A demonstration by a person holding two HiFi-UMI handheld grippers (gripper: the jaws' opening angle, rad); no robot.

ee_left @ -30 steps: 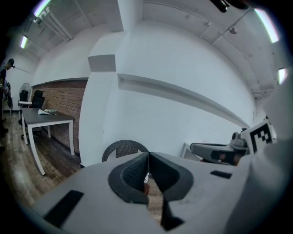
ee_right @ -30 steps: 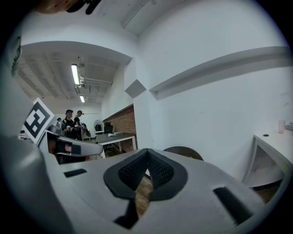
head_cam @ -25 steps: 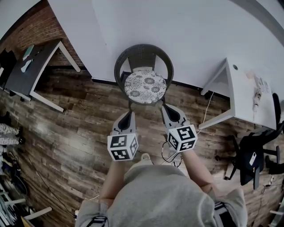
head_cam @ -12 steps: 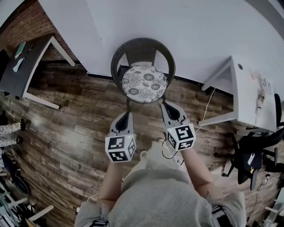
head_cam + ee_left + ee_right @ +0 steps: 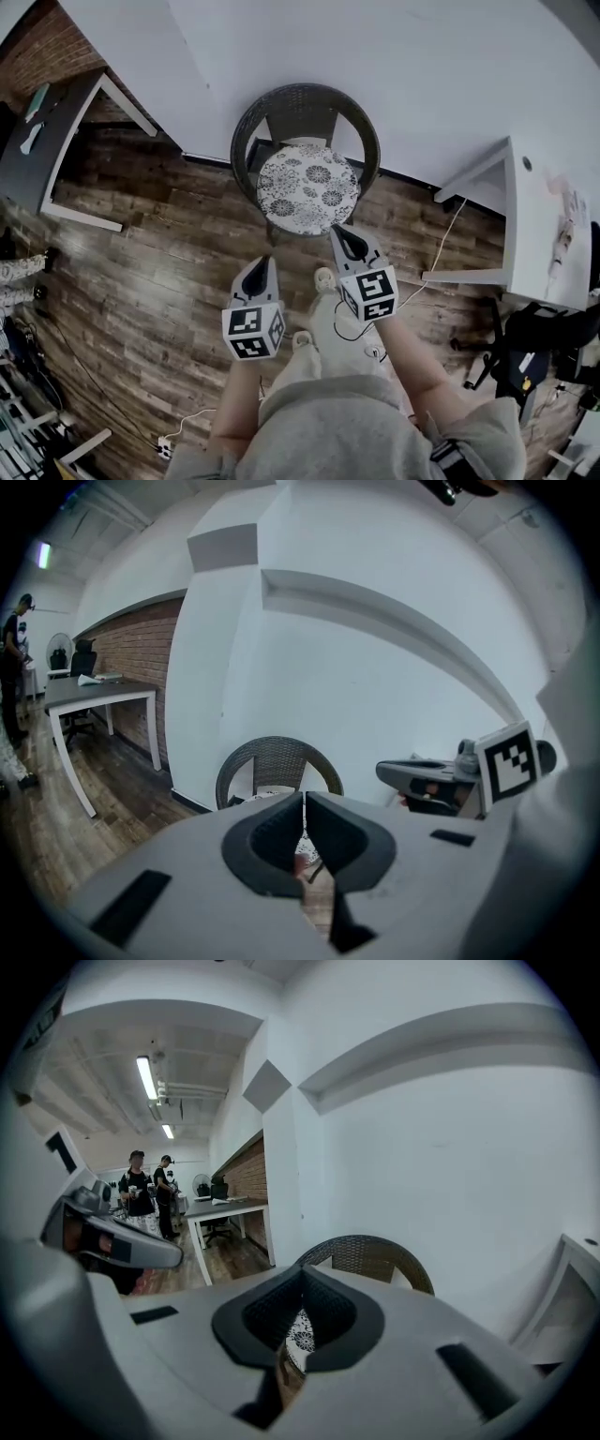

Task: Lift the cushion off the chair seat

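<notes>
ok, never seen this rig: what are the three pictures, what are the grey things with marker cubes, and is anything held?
No robot here: a person wears a head camera and holds a grey two-jaw gripper in each hand; the marker cubes are part of them. The head view looks down on the left gripper and right gripper. The other two views come from cameras riding on each gripper, looking along its jaws. In both, the jaws are together with nothing between them. Ahead stands a dark round-backed wicker chair on a wooden plank floor, with a round flower-patterned cushion lying on its seat. Neither gripper holds it.
</notes>
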